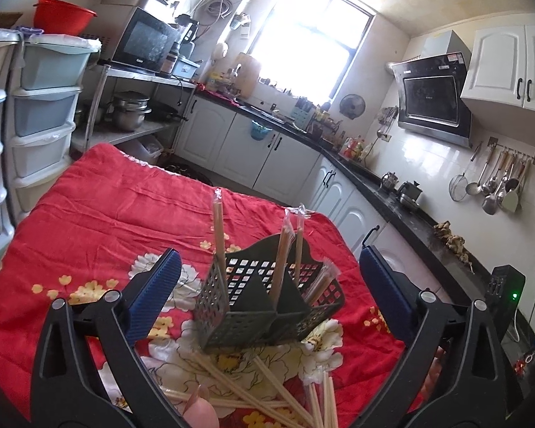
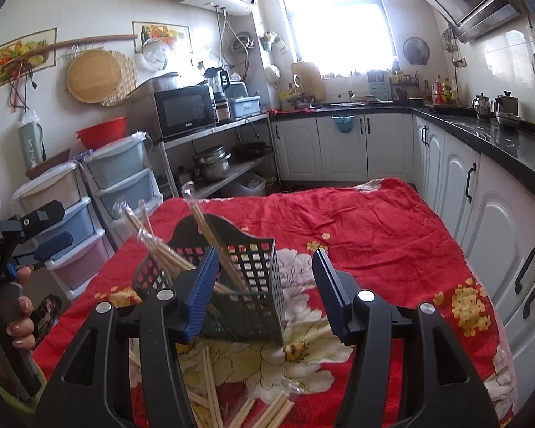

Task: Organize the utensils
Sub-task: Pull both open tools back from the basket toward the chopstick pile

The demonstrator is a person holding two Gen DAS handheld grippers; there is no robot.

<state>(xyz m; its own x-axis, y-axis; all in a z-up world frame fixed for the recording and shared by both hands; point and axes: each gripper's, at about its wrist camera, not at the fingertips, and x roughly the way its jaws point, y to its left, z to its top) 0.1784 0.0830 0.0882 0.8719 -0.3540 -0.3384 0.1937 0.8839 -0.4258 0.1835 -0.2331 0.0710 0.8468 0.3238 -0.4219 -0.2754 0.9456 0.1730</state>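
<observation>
Standing upright on the red flower-printed cloth (image 1: 89,214) that covers the worktop, the dark perforated plastic utensil caddy (image 1: 260,303) sits just ahead of both grippers, its compartments keeping several plastic-wrapped wooden chopsticks (image 1: 218,228) propped on end. Left gripper (image 1: 267,292): jaws spread wide to either side of the caddy, touching nothing. Right gripper (image 2: 267,292): jaws partly apart and empty, the caddy beyond and between them. Loose unsorted chopsticks (image 1: 267,392) lie flat on the cloth below the jaws, close to the grippers, probably left within reach for the next pick-up and transfer into a compartment
</observation>
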